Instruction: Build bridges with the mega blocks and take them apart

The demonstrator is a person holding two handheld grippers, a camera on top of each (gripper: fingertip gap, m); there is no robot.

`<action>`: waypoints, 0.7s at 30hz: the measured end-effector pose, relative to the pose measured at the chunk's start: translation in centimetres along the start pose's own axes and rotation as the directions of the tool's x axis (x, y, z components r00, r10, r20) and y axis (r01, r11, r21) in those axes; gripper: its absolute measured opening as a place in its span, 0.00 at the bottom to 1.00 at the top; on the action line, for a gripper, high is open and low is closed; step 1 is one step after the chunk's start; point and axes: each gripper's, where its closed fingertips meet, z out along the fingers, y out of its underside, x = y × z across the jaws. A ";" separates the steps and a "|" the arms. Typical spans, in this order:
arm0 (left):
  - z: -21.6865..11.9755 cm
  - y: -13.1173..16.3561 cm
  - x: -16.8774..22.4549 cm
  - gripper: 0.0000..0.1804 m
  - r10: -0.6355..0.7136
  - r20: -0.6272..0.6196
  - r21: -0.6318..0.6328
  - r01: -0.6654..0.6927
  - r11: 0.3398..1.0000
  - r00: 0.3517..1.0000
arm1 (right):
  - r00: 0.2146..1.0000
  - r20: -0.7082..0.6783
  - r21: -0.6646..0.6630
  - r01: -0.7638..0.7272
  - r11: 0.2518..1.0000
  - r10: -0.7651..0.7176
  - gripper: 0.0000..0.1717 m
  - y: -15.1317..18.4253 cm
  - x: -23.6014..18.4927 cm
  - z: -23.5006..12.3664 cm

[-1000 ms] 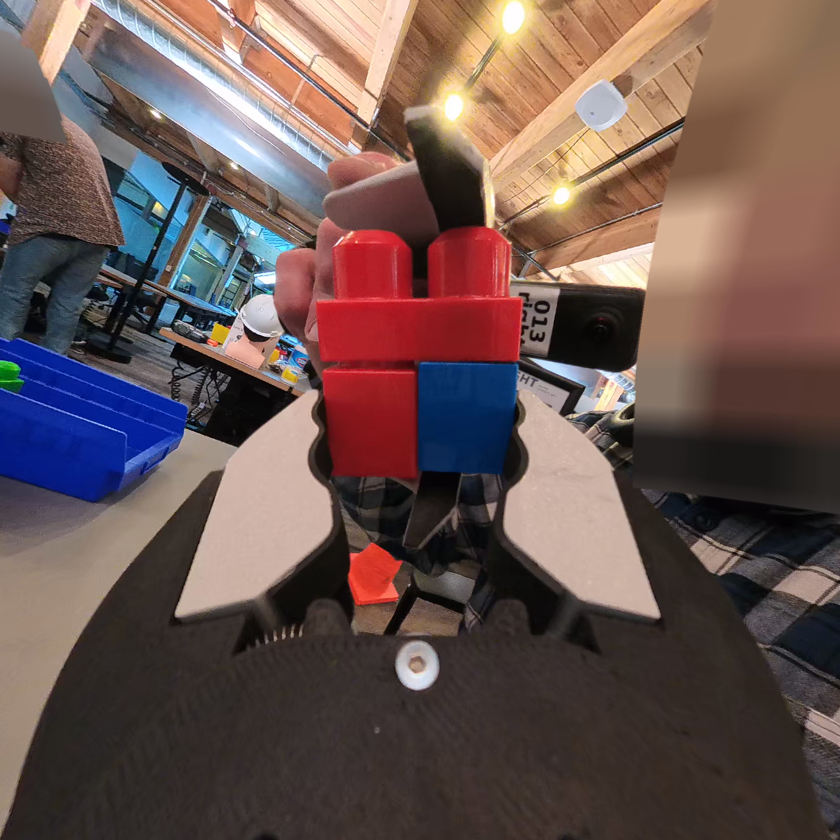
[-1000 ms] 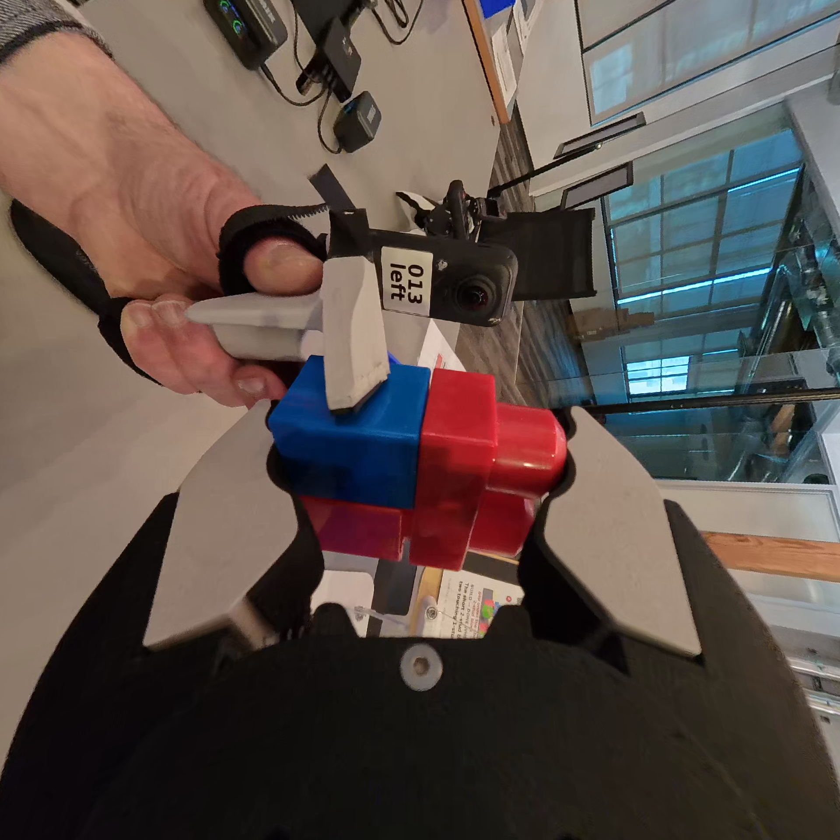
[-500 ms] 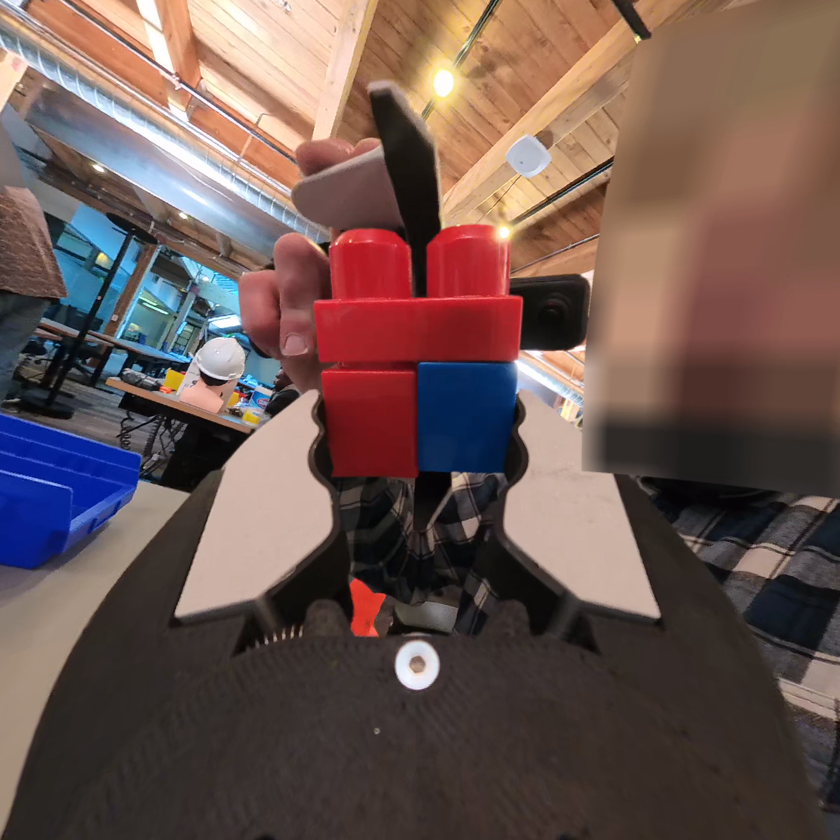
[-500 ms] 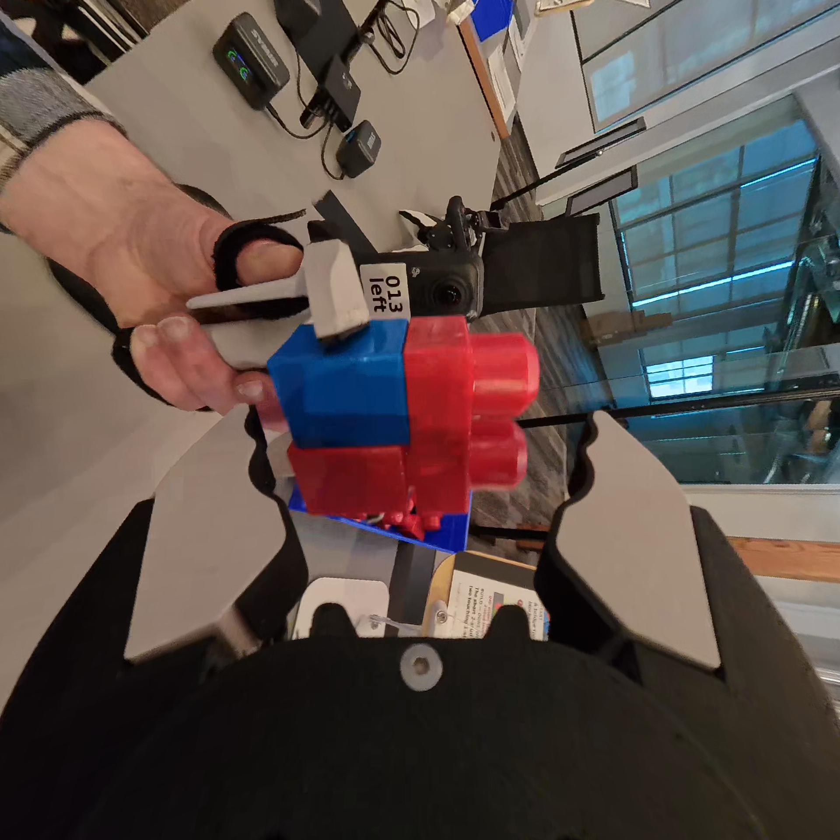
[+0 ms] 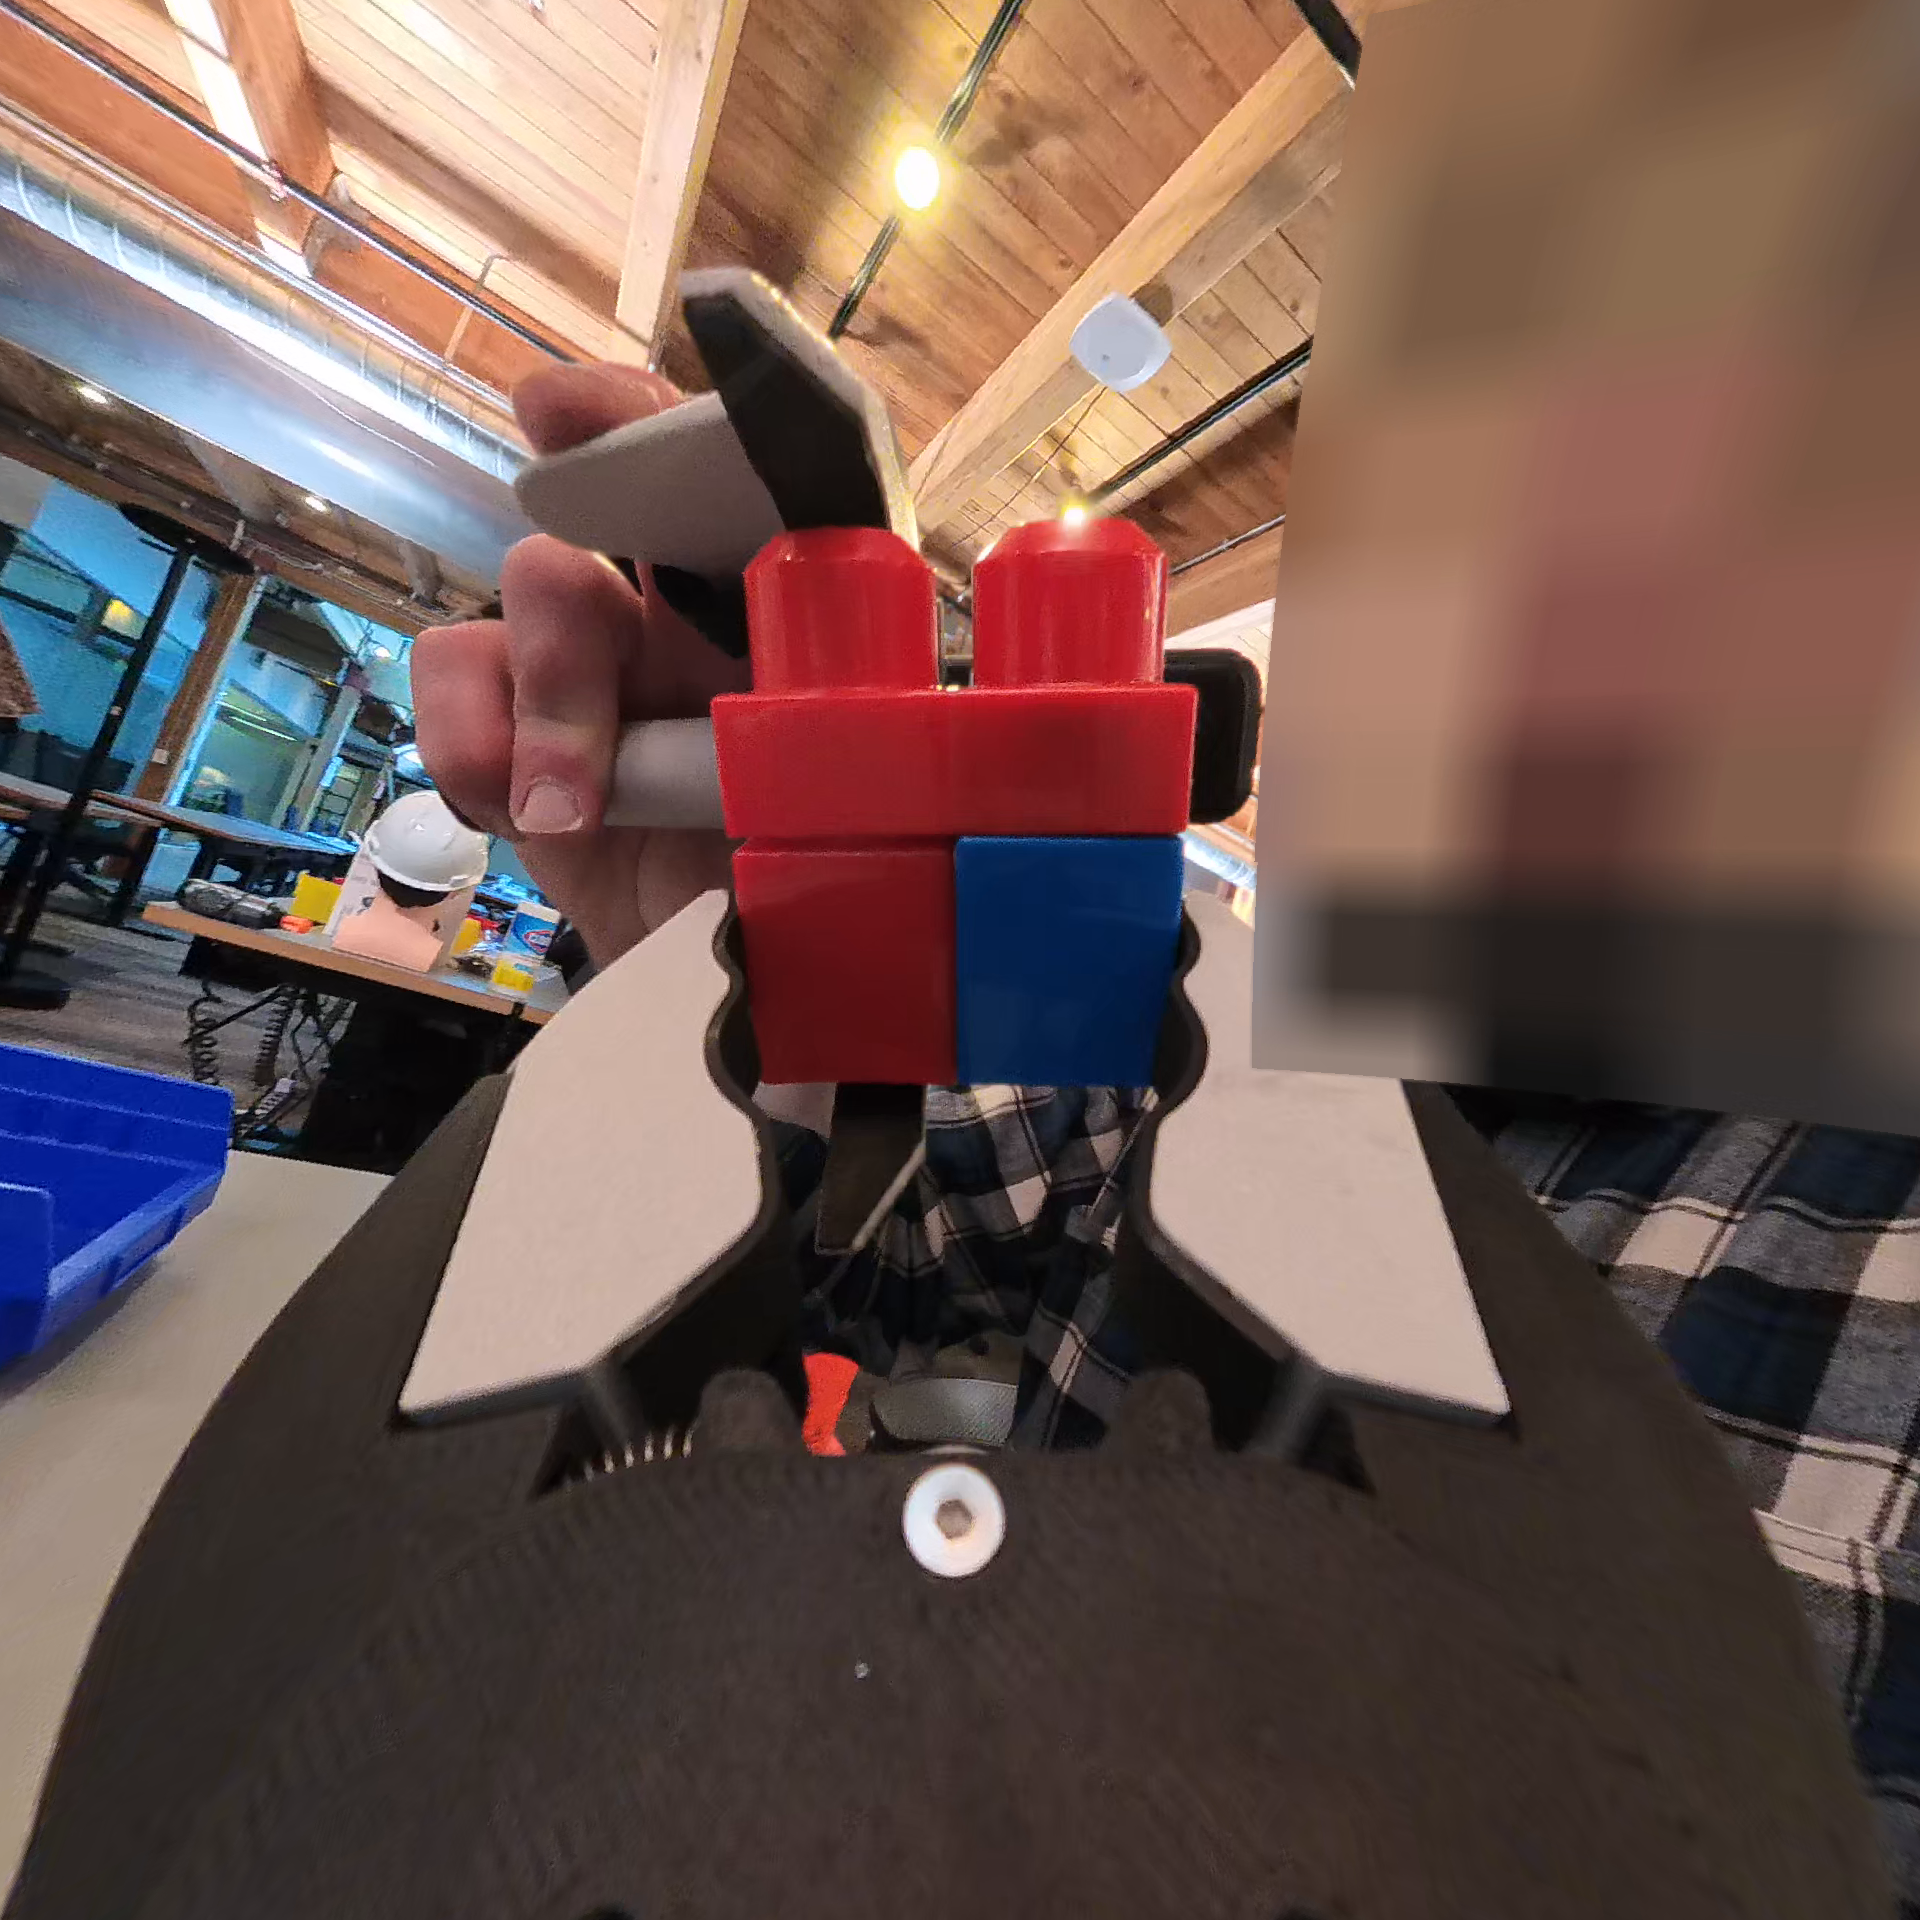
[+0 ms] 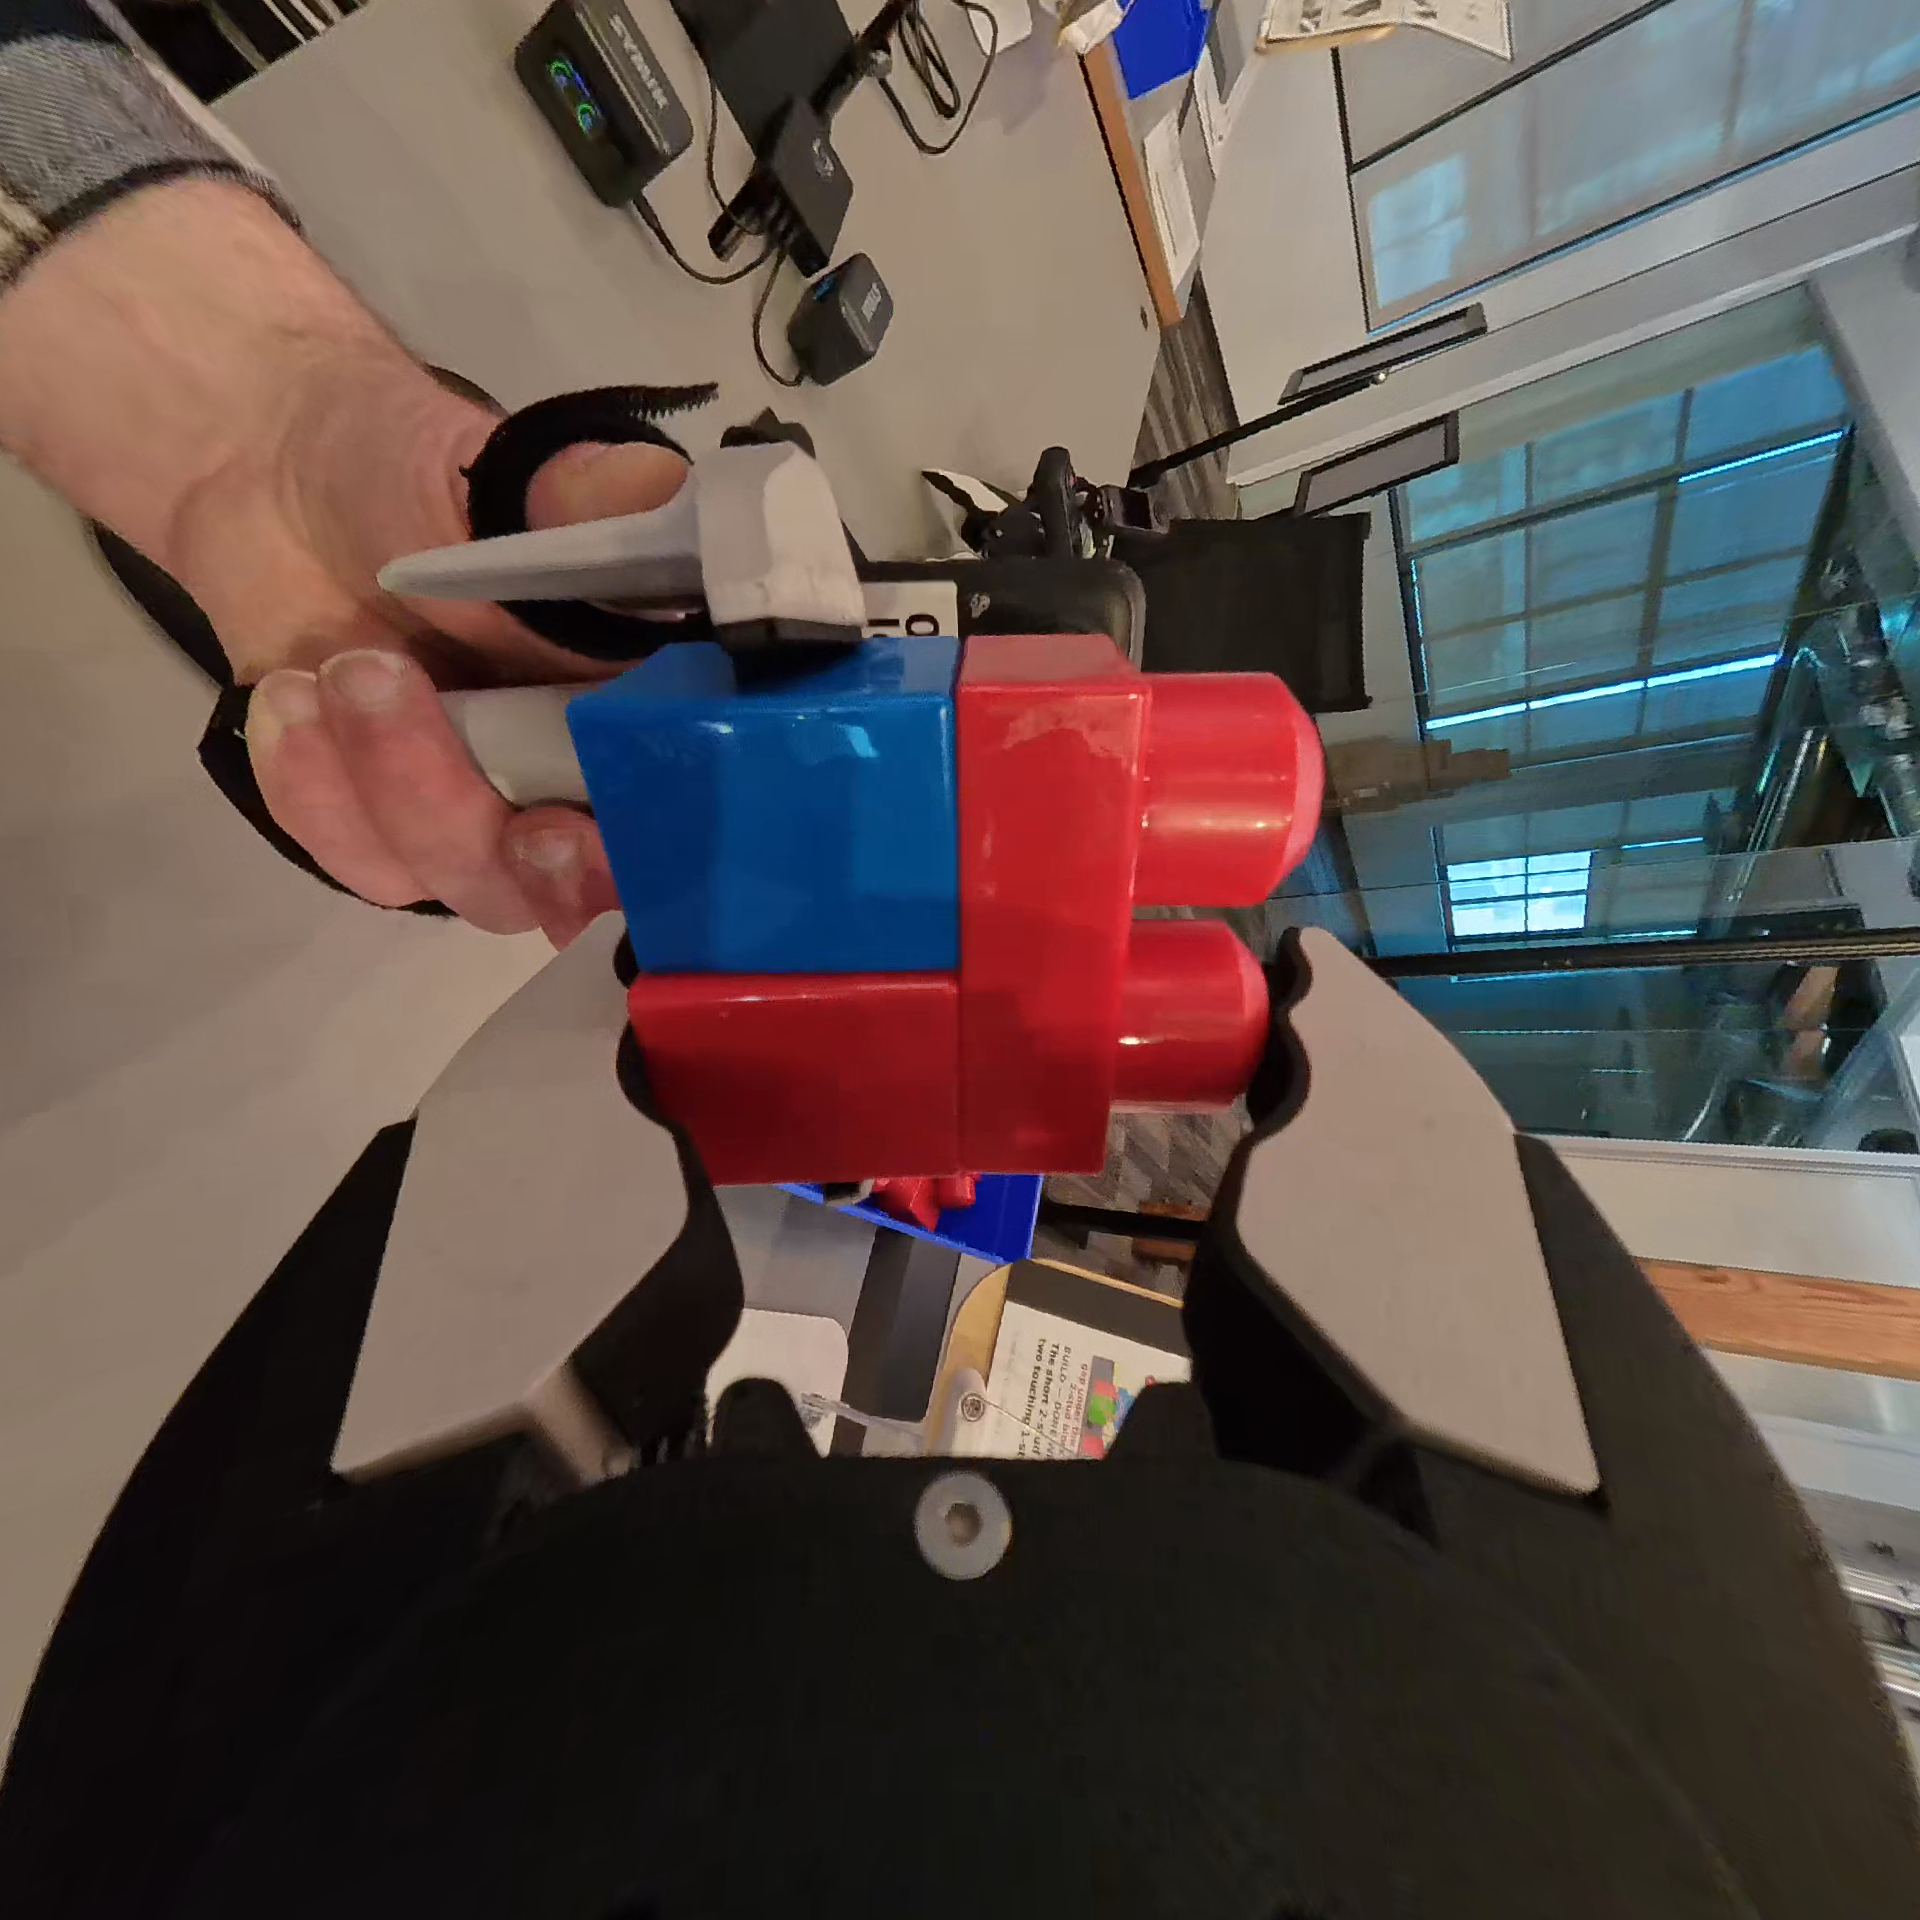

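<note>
A small bridge of blocks is held up in the air between both grippers. A red two-stud block (image 5: 956,764) caps a red single block (image 5: 847,961) and a blue single block (image 5: 1060,961). My left gripper (image 5: 956,966) is shut on the bridge, one pad on the red single block's side and one on the blue block's side. My right gripper (image 6: 951,1039) is shut on it lengthwise, one pad on the base of the red single block (image 6: 800,1075), the other on a stud (image 6: 1184,1013) of the top block. Its fingers (image 5: 800,436) show above and below the bridge in the left wrist view.
A blue bin (image 5: 94,1195) stands on the grey table (image 5: 125,1455) at the left. Chargers and cables (image 6: 790,177) lie on the table (image 6: 364,260) beyond the hands. A person in a plaid shirt (image 5: 1662,1299) is close behind the bridge. The left gripper's tips are roughly 5 centimeters from the right gripper's.
My right gripper let go of the bridge and opened wider. It then came together on it again, now along the red single block's row instead of the blue one's. My left grasp has not changed.
</note>
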 end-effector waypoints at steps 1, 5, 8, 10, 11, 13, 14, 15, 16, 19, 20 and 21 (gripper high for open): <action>0.0 0.0 0.1 0.41 -0.006 -0.013 0.002 0.006 1.000 1.000 | 1.000 -0.002 -0.007 -0.001 1.000 0.001 0.64 0.0 0.0 0.0; 0.0 0.4 -0.1 0.41 -0.012 -0.010 -0.010 0.012 1.000 1.000 | 0.999 0.039 -0.047 -0.006 0.999 0.008 0.64 0.5 -0.5 0.0; 0.0 0.6 -0.3 0.41 -0.011 -0.006 -0.010 0.011 1.000 1.000 | 0.999 0.050 -0.058 -0.005 0.998 0.008 0.64 0.8 -0.7 0.0; -0.1 0.6 -0.5 0.41 0.003 0.011 -0.010 -0.003 1.000 1.000 | 0.998 0.058 -0.059 -0.016 0.998 0.019 0.64 1.1 -0.7 0.2; -0.2 0.4 -0.8 0.41 -0.008 0.021 0.004 0.008 1.000 1.000 | 0.998 0.056 -0.064 -0.034 0.997 0.038 0.64 1.3 -0.6 0.2; -0.3 0.1 -1.1 0.41 -0.016 0.030 0.024 0.016 1.000 0.999 | 0.999 0.007 -0.032 -0.036 0.999 0.036 0.70 0.9 0.1 0.0; -0.4 0.3 -1.4 0.41 -0.007 0.057 0.011 0.006 1.000 0.998 | 0.999 0.002 -0.014 -0.034 0.999 0.035 0.72 0.4 0.2 -0.3; -0.5 0.4 -1.7 0.41 -0.001 0.084 0.002 0.001 1.000 0.996 | 1.000 -0.006 -0.009 -0.024 1.000 0.024 0.73 -0.1 0.3 -0.5; -0.5 0.4 -1.7 0.41 -0.006 0.083 0.004 0.006 1.000 0.997 | 1.000 -0.020 -0.017 -0.003 1.000 0.003 0.73 -0.4 0.4 -0.4; 0.0 0.6 -1.6 0.41 -0.002 0.074 -0.012 0.003 1.000 0.997 | 0.999 0.012 -0.049 0.037 0.998 -0.036 0.68 -0.4 -0.5 0.6; 0.1 0.9 -1.5 0.41 -0.002 0.072 -0.023 0.004 1.000 0.997 | 0.999 0.012 -0.038 0.035 0.999 -0.035 0.67 -0.6 -0.6 0.7; 0.1 0.8 -1.4 0.41 -0.006 0.063 -0.012 0.006 1.000 0.998 | 1.000 0.013 -0.037 0.025 0.999 -0.024 0.67 -0.6 -0.6 0.8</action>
